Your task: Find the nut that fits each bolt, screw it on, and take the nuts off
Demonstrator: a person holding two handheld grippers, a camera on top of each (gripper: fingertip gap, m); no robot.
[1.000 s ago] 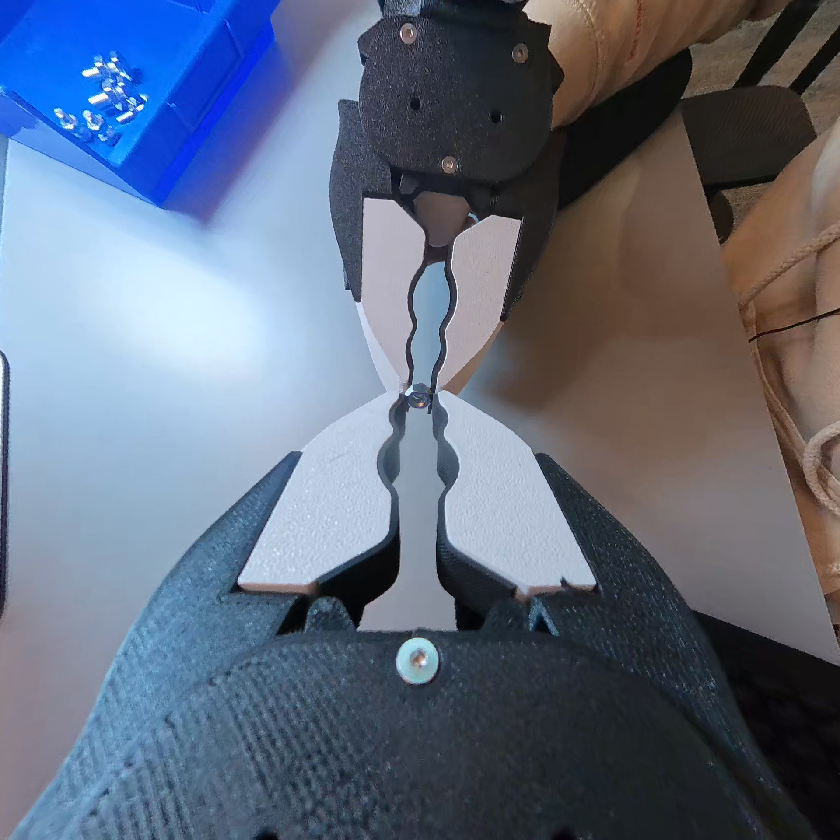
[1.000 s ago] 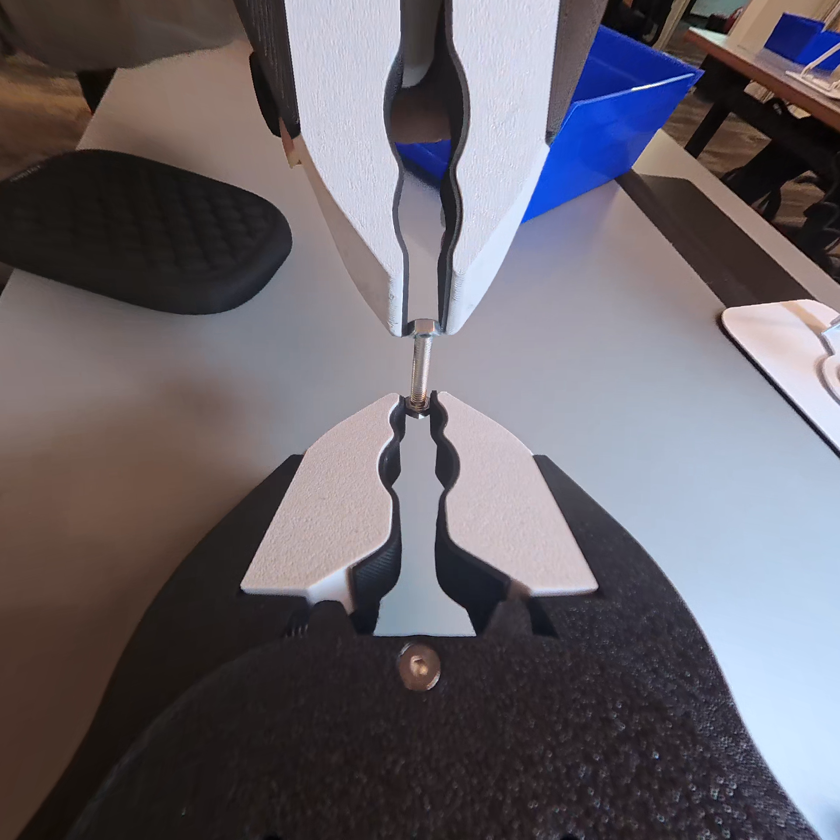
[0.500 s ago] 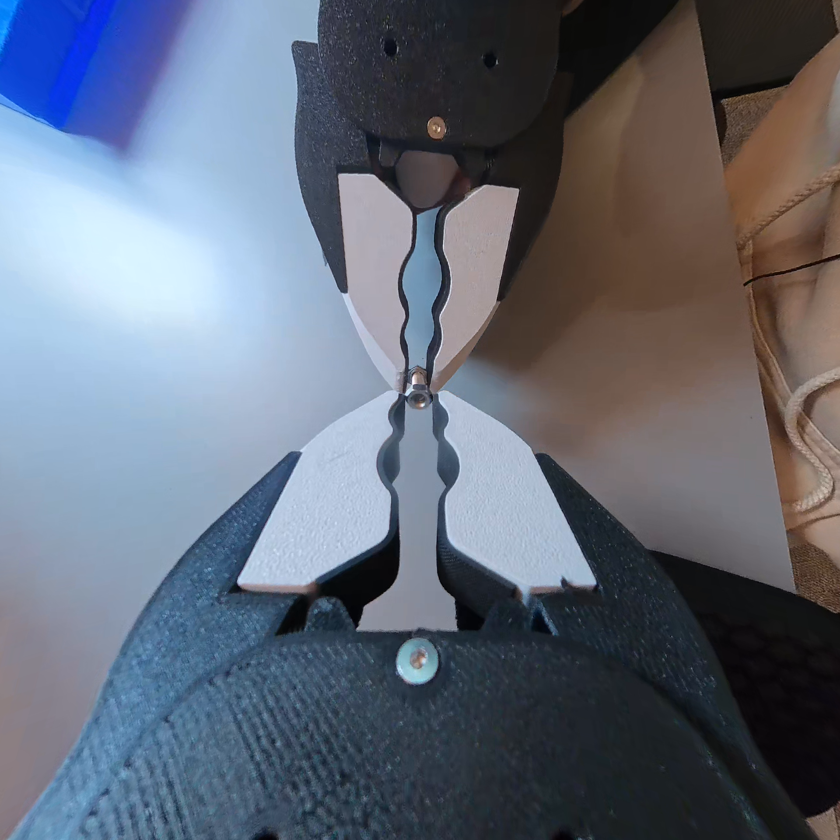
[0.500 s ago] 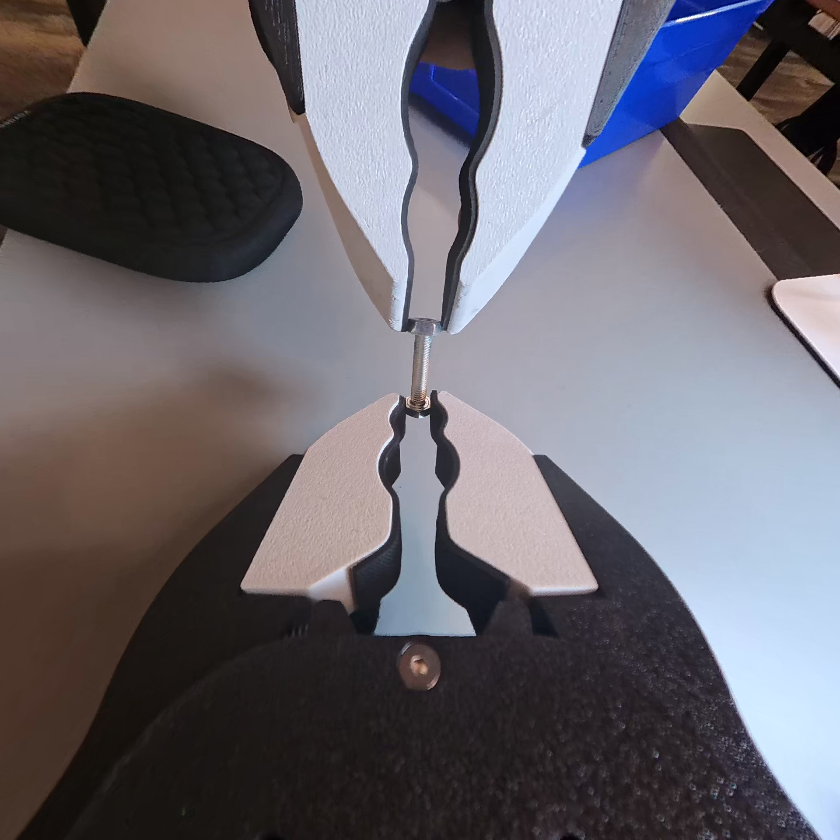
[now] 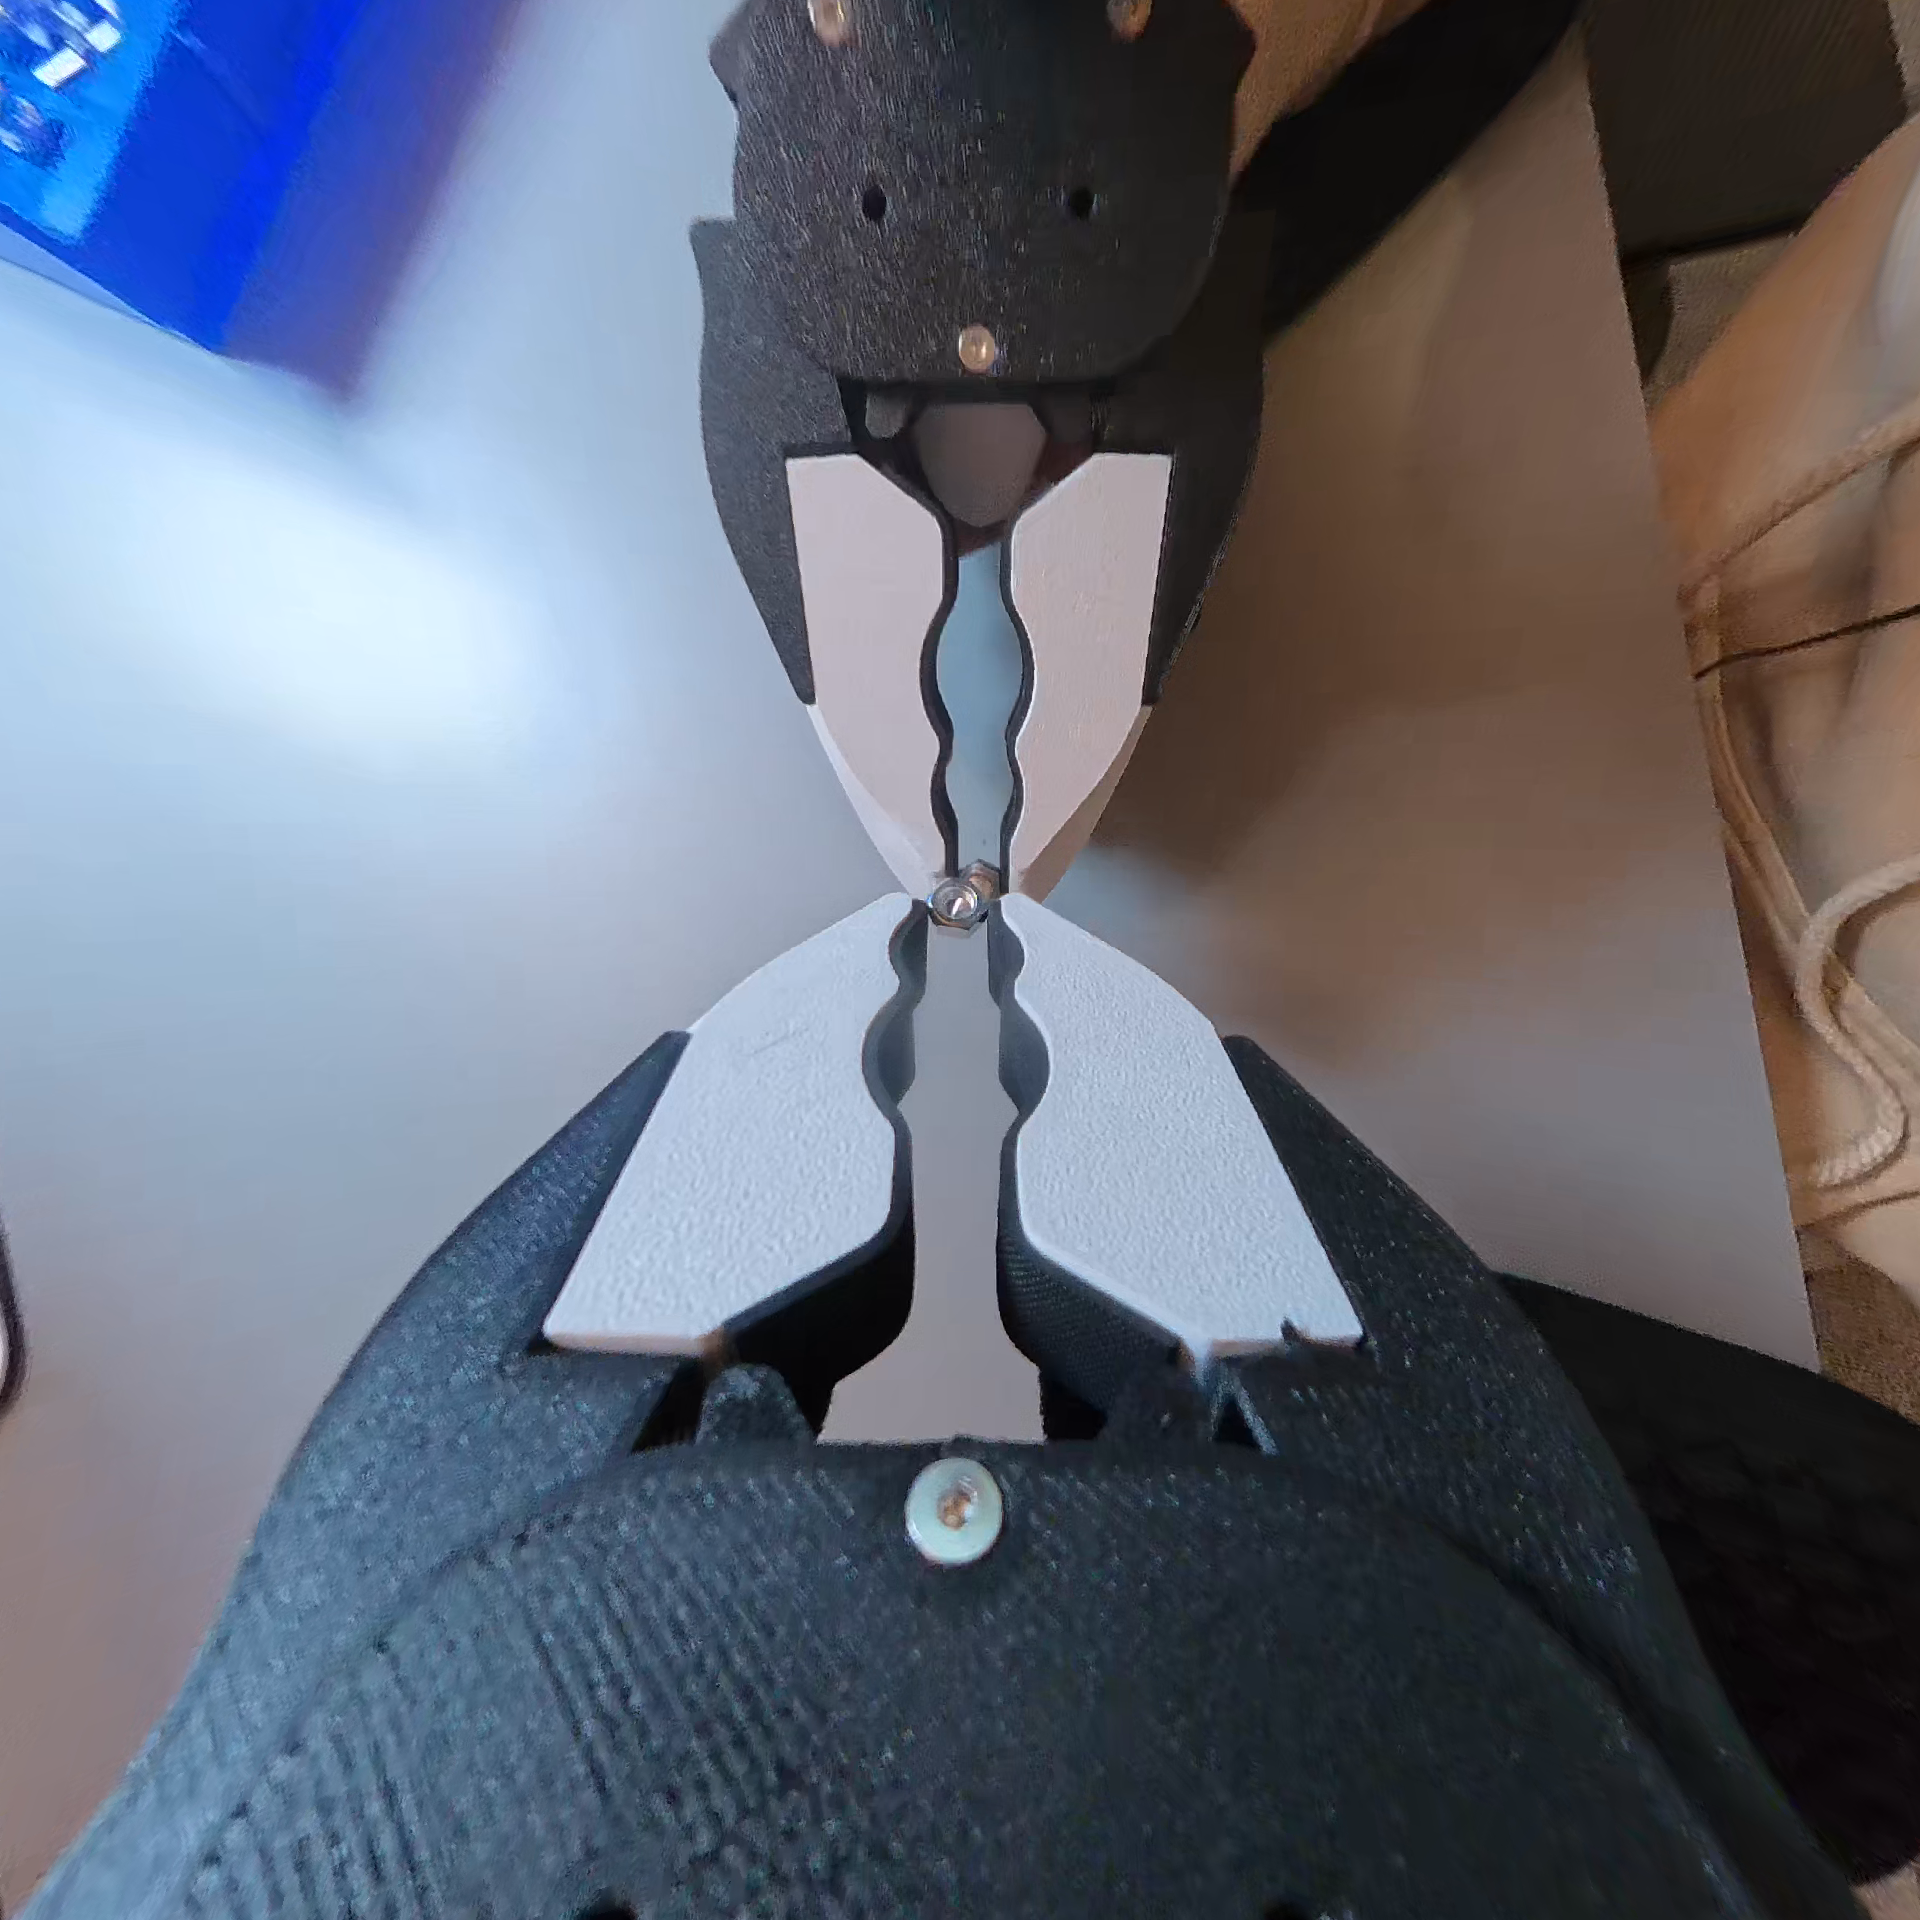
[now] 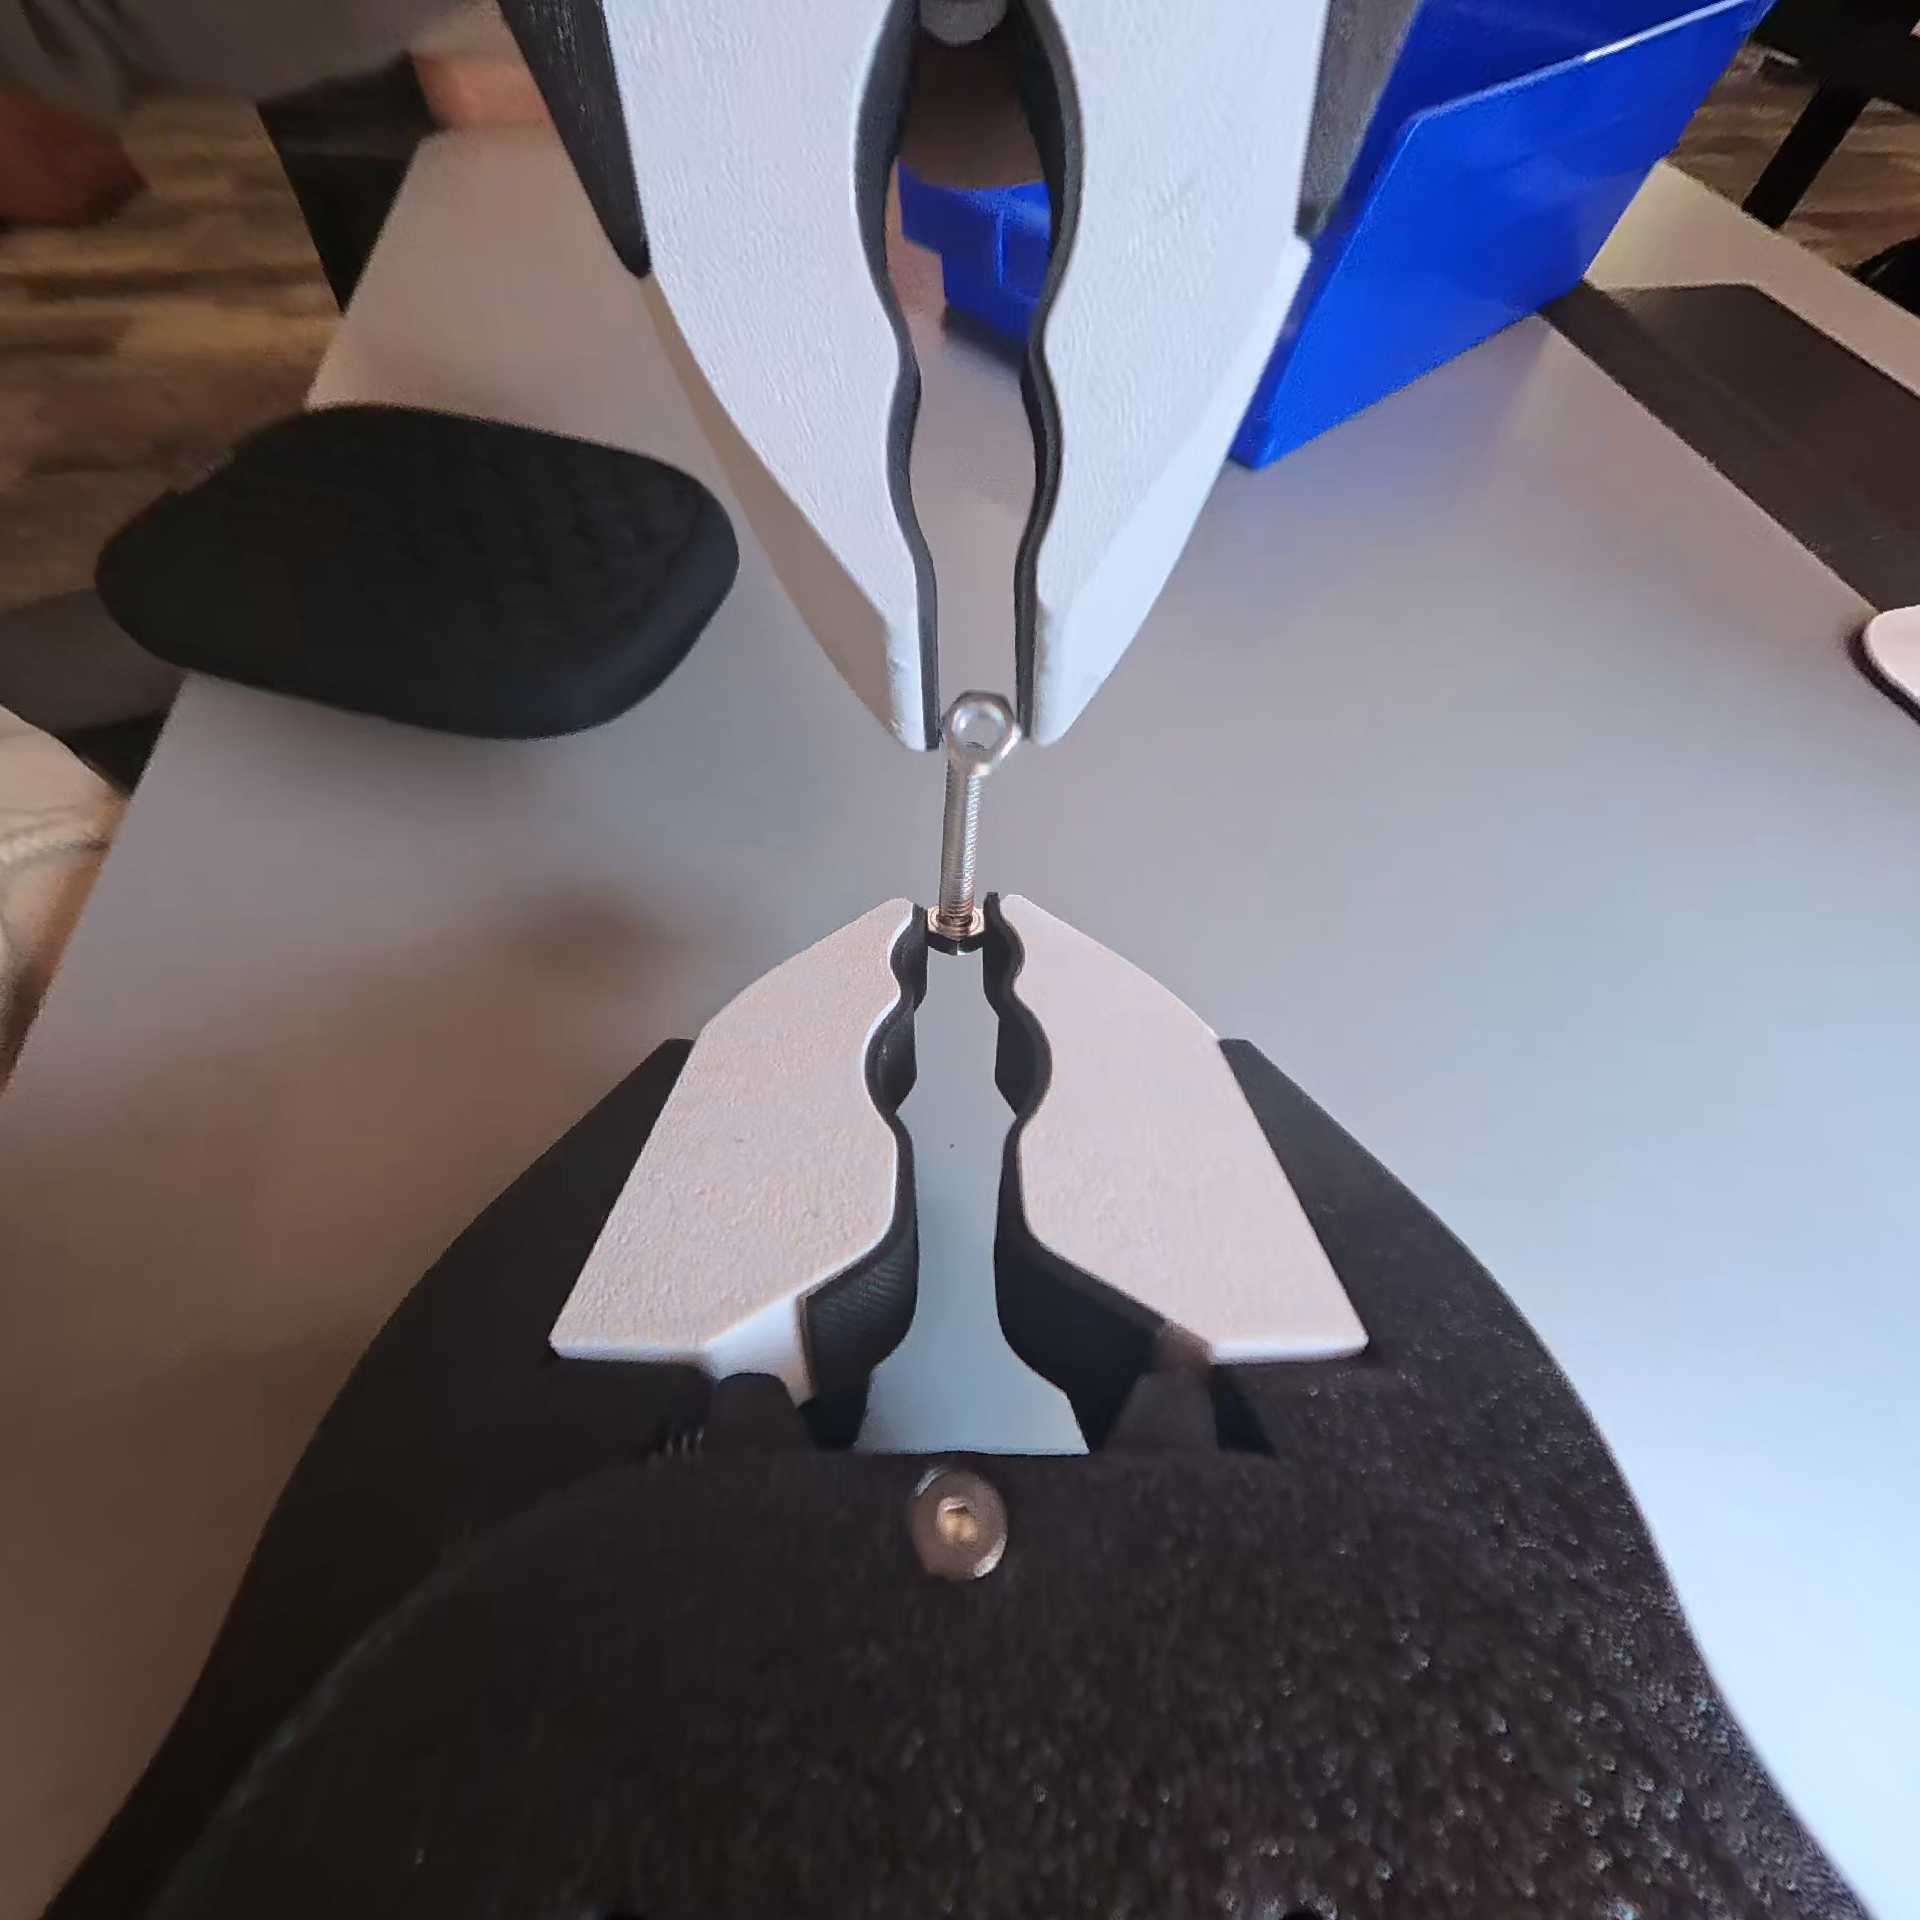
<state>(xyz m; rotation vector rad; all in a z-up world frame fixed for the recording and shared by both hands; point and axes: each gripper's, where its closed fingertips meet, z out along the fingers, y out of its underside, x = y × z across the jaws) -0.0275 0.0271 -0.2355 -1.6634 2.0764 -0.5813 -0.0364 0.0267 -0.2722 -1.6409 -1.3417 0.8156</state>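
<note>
the bolt (image 6: 957, 831) spans our two grippers above the grey table (image 6: 1455, 831): our left gripper (image 5: 958, 902) pinches its head, our right gripper (image 6: 957, 928) pinches the nut (image 6: 957, 922) at its threaded end.

You've tipped the bolt (image 6: 958, 821) so that its hex-socket head now faces the right wrist camera, where a second ago only its side showed. The left gripper (image 6: 971, 732) has tilted with it (the blue bin (image 6: 1455, 270) and black pad (image 6: 416, 571) sit differently in frame).
</note>
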